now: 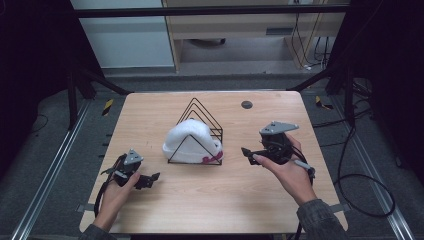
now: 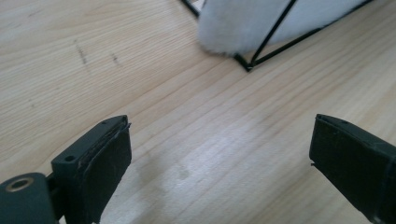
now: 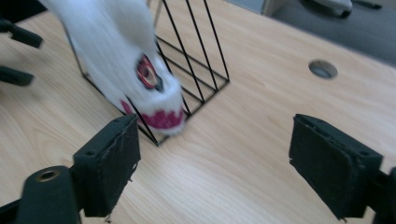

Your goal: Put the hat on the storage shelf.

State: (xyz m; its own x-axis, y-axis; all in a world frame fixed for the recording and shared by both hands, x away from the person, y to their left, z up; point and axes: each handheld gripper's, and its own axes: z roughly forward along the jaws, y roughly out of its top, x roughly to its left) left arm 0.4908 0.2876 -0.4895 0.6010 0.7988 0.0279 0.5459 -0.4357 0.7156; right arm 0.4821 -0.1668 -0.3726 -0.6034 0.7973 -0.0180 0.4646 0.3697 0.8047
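Nearest: left gripper [image 1: 155, 176] low over wooden table [image 1: 210, 205], jaws spread wide, nothing between; bare wood below in left gripper view. Right gripper [image 1: 248, 154] likewise gaping, empty, aimed toward rack. Mid-table: white fluffy hat [image 1: 192, 140] lodged inside black wire rack [image 1: 200, 112] of triangular frames, between both grippers, touching neither. Red-pink patterned edge of hat at rack's near corner [image 3: 161, 119]. Farther back: round grommet hole [image 1: 246, 104] in tabletop.
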